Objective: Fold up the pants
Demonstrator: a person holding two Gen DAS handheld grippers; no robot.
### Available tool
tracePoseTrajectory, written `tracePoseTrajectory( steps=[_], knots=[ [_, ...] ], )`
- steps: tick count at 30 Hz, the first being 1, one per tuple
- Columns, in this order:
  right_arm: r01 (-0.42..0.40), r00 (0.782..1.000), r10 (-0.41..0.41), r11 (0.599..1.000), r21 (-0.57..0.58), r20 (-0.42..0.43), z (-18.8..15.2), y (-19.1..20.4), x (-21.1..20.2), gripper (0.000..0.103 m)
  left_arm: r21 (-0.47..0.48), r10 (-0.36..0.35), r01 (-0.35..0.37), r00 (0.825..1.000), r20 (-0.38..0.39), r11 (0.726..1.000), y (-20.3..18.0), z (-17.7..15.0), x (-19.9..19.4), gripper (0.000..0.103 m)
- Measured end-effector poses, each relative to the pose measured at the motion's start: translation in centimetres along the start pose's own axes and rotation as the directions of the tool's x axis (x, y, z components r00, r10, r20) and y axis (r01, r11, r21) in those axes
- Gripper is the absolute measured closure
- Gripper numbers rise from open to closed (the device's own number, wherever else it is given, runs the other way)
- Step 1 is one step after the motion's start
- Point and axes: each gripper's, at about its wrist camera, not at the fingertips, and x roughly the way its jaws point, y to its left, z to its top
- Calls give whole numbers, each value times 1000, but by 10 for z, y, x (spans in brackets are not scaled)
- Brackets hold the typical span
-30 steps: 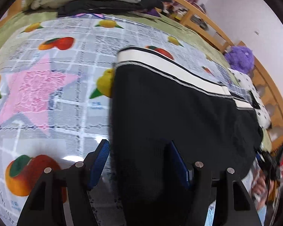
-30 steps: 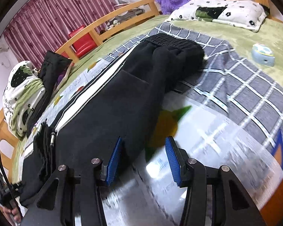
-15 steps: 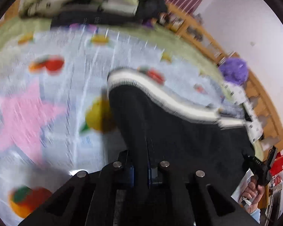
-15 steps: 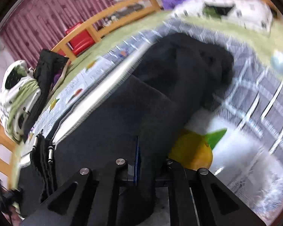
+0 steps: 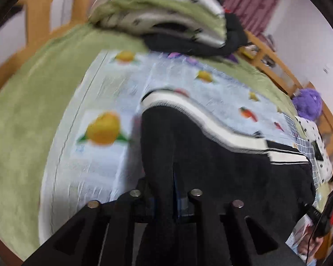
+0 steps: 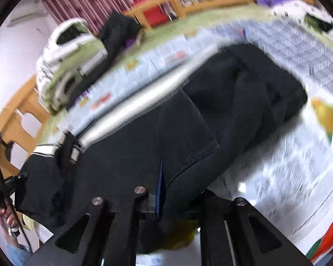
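Note:
Black pants [image 5: 222, 173] with a white side stripe [image 5: 211, 122] lie on a fruit-print sheet [image 5: 104, 159]. In the left wrist view a fold of the black cloth runs up between the narrow jaws of my left gripper [image 5: 173, 190]. They are opening slightly but still pinch the cloth. In the right wrist view the pants [image 6: 133, 146] bulge up over my right gripper [image 6: 166, 188]. One blue pad [image 6: 159, 177] presses against the pocket edge, and these jaws too are opening a little with the cloth still between them. Both views are blurred.
A folded green and white quilt [image 5: 162, 15] and dark clothes sit at the far end of the bed. A wooden bed rail [image 5: 275, 66], a purple plush toy [image 5: 308, 104] and a spotted pillow [image 5: 315, 146] stand at the right. A checked blue cloth [image 6: 299, 44] lies beyond the pants.
Both grippers went from open beside the pants' near edge to closed on it. They have carried the cloth forward and up, so the pants bunch toward the striped side.

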Motion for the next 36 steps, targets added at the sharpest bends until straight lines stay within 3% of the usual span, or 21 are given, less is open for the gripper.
tracePoseTrajectory(
  steps=[2,5,9,11,16,17,18,20,23,25,28,30,32,36],
  knots=[
    [6,999,-4,999,50,-36,-7,-15,4,77,-35,58,-59,998,-22,998,9,-9,3,80],
    [-18,999,21,996,92,-25,-10,-31,-14,62,-13,99,-99,995,-6,995,9,-22,-7,74],
    [1,997,-10,992,123,71,5,-47,-38,52,23,51,-52,998,42,998,1,-33,-26,48],
    [19,994,-36,986,164,100,15,-54,-34,44,49,6,-8,999,54,999,-9,-39,-28,45],
    [-18,997,-10,945,326,82,51,-88,11,43,84,-29,25,998,47,996,-26,-52,-17,45],
    [-6,995,-31,937,348,98,57,-92,16,52,85,-38,35,998,41,996,-29,-55,-12,45],
    [44,991,-85,937,345,107,65,-91,17,73,86,-41,38,998,39,996,-30,-57,-9,45],
    [35,989,-71,964,264,131,79,-82,15,81,106,-37,32,998,46,994,-37,-59,-6,45],
    [-3,973,-30,990,143,229,93,-74,-8,80,156,-37,26,997,64,987,-52,-61,-8,45],
    [64,980,-88,988,138,176,97,-81,3,72,166,-56,46,997,61,985,-60,-63,-6,45],
    [117,993,-119,983,141,9,89,-98,26,67,181,-64,63,998,3,982,-69,-74,9,45],
    [134,990,-137,985,107,22,77,-97,10,61,225,-13,17,1000,-20,974,-75,-86,18,45],
    [198,979,-199,979,40,45,68,-84,-11,61,270,20,-21,1000,5,963,-83,-98,16,45],
    [247,967,-238,964,-98,90,47,-41,-44,61,284,-28,28,1000,-7,958,-88,-107,3,44]
  ],
)
